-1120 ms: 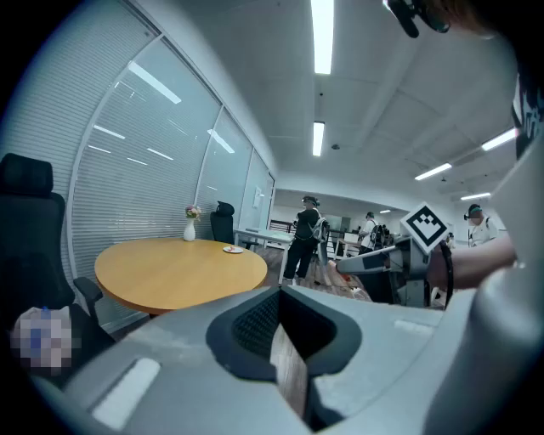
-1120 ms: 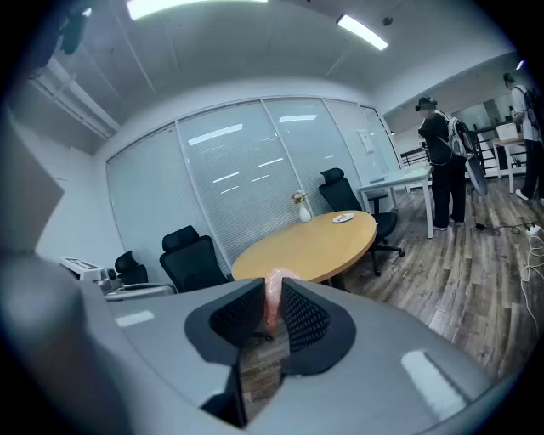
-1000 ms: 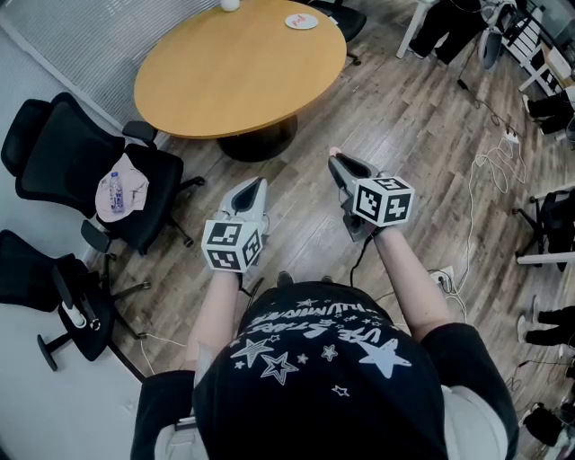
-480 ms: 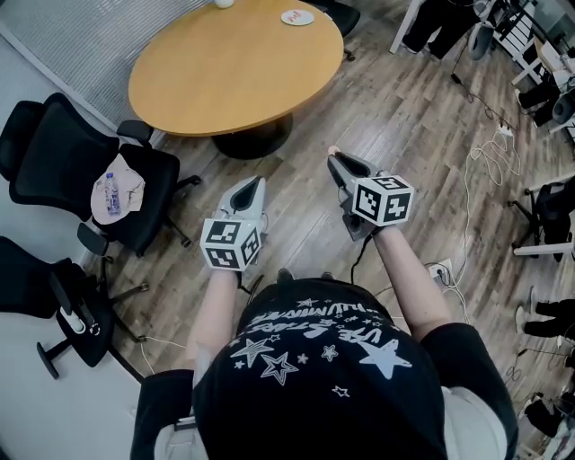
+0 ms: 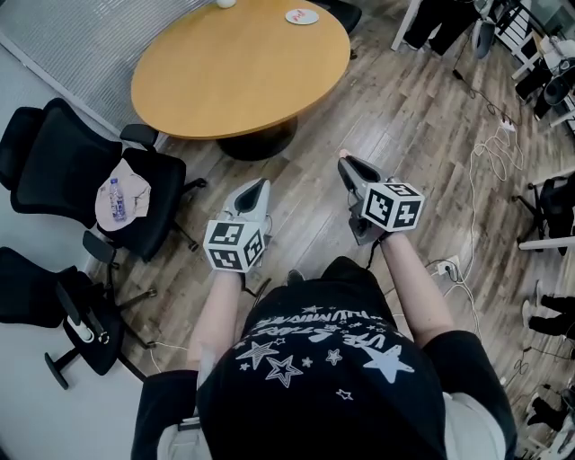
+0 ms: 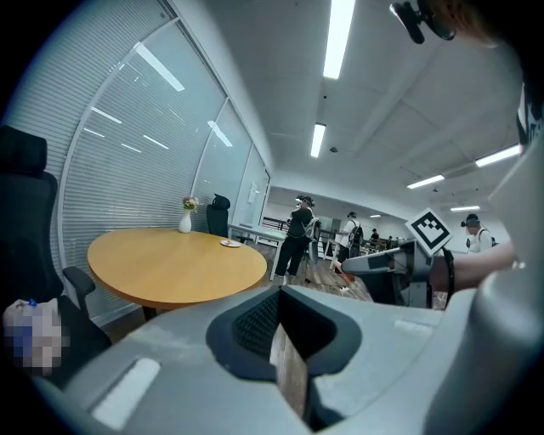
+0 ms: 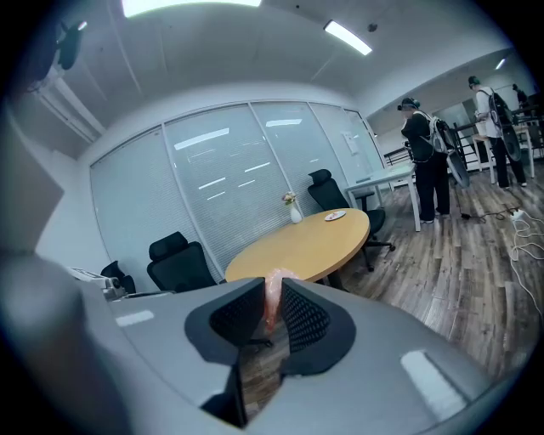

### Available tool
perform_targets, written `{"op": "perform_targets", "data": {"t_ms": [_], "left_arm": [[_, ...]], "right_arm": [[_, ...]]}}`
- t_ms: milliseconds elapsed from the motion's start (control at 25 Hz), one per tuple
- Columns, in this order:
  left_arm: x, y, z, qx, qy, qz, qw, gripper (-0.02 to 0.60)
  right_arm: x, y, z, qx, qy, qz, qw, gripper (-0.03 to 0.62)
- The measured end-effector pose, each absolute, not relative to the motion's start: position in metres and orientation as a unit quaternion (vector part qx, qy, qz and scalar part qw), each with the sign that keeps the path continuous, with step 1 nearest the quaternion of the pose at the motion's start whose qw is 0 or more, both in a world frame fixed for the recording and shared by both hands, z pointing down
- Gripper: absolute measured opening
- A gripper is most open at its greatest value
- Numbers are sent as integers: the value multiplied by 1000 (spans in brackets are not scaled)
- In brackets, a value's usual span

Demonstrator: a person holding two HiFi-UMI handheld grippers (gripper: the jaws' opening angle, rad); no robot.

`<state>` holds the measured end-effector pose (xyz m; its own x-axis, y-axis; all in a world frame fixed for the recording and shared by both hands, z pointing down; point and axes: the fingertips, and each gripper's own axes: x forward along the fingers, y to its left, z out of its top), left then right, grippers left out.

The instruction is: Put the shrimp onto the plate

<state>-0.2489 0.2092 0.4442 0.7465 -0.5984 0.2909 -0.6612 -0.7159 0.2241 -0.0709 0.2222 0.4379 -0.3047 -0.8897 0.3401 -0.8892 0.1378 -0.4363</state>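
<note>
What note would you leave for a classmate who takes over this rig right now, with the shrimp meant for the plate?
Right gripper: shut on the shrimp, held over the floor, short of the table.
Left gripper: shut, empty.
Plate: near the table's far edge.
Done: shrimp is in the grip.
Left: step to the table, reach across, set the shrimp on the plate, open the jaws.

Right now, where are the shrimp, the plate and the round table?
shrimp (image 7: 273,299): right gripper view, on its pink body.
plate (image 5: 290,17): head view, on its white rim, left side.
round table (image 5: 234,72): head view, on the bare middle of its wooden top.
</note>
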Motion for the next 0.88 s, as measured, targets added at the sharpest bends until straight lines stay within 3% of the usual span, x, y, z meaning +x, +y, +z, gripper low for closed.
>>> {"op": "perform_targets", "data": {"t_ms": [480, 880], "left_arm": [[-248, 173, 453, 919, -342, 108, 164, 2], [-205, 86, 463, 902, -382, 118, 164, 2]], "right_arm": [[-56, 184, 450, -604, 741, -294, 2, 65], [-5, 77, 463, -573, 759, -310, 6, 66]]}}
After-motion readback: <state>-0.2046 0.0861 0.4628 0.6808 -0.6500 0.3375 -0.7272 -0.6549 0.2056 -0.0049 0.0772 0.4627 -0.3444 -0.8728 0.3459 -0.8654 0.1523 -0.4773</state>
